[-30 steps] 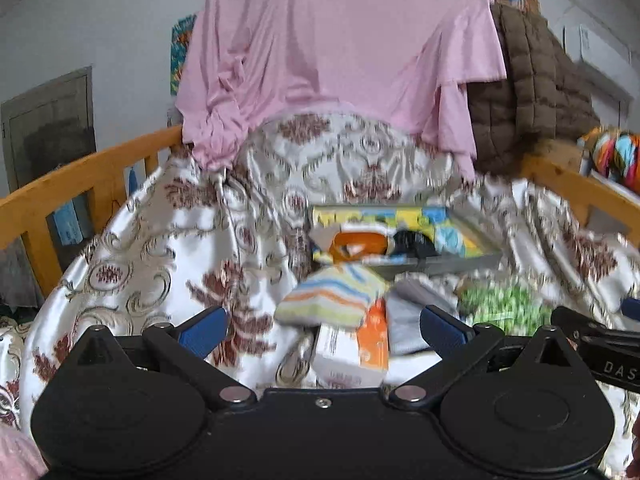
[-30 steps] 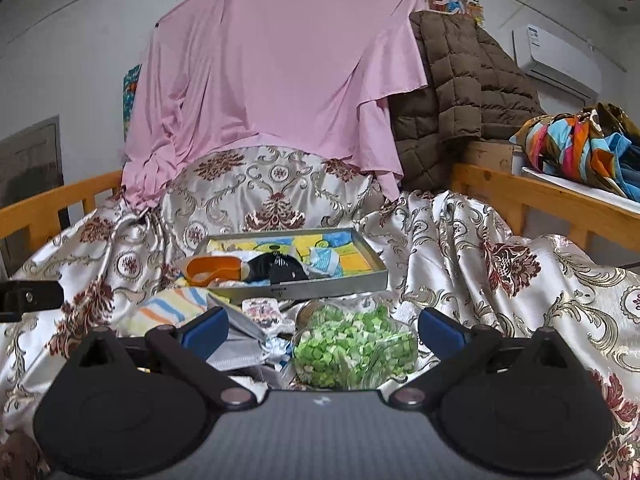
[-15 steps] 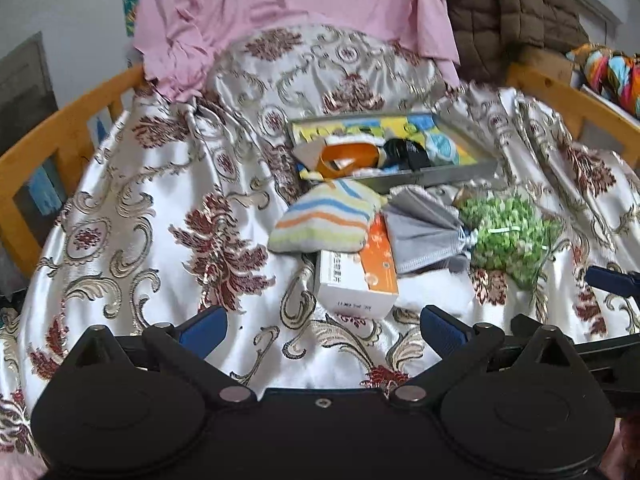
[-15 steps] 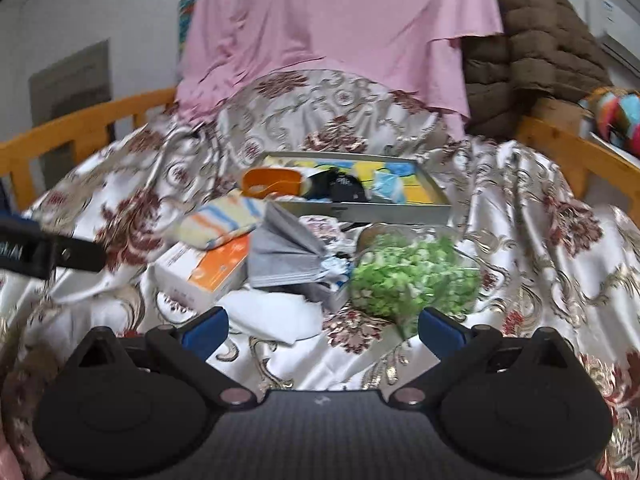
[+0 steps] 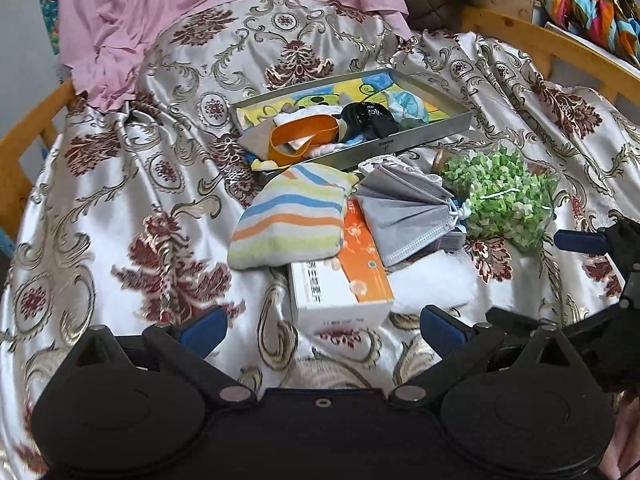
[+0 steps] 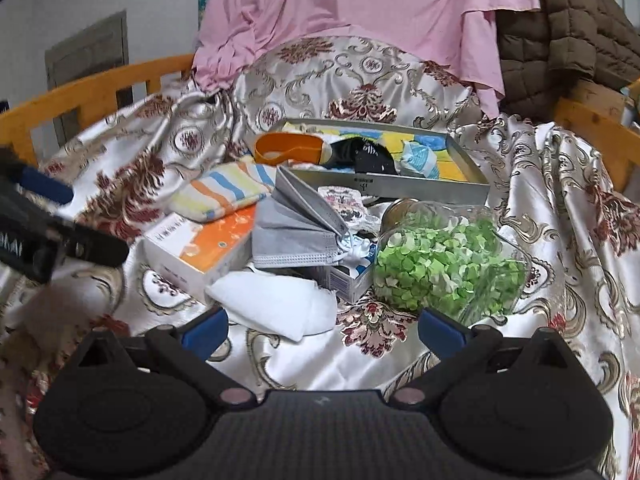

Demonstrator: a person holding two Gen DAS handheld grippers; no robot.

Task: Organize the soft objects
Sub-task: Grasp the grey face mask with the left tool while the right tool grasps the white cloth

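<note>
A striped folded cloth (image 5: 290, 222) (image 6: 224, 194), a grey face mask (image 5: 404, 210) (image 6: 294, 226) and a white cloth (image 5: 432, 284) (image 6: 276, 304) lie on the patterned satin cover. A grey metal tray (image 5: 432, 130) (image 6: 404, 188) behind them holds an orange band (image 5: 304, 134), a black item (image 6: 364, 156) and a blue-white mask (image 6: 418, 158). My left gripper (image 5: 322, 328) is open and empty, just in front of an orange-white box (image 5: 340, 280). My right gripper (image 6: 322, 330) is open and empty, just in front of the white cloth.
A clear jar of green bits (image 5: 500, 196) (image 6: 448, 268) lies on its side to the right of the mask. A small blue-white carton (image 6: 352, 278) sits beside it. Wooden rails (image 6: 100, 92) border the bed. A pink sheet (image 6: 360, 12) and brown quilt (image 6: 572, 28) hang behind.
Both grippers have risen and tilted downward, so the pile of objects is seen from above. Nothing on the bed has moved.
</note>
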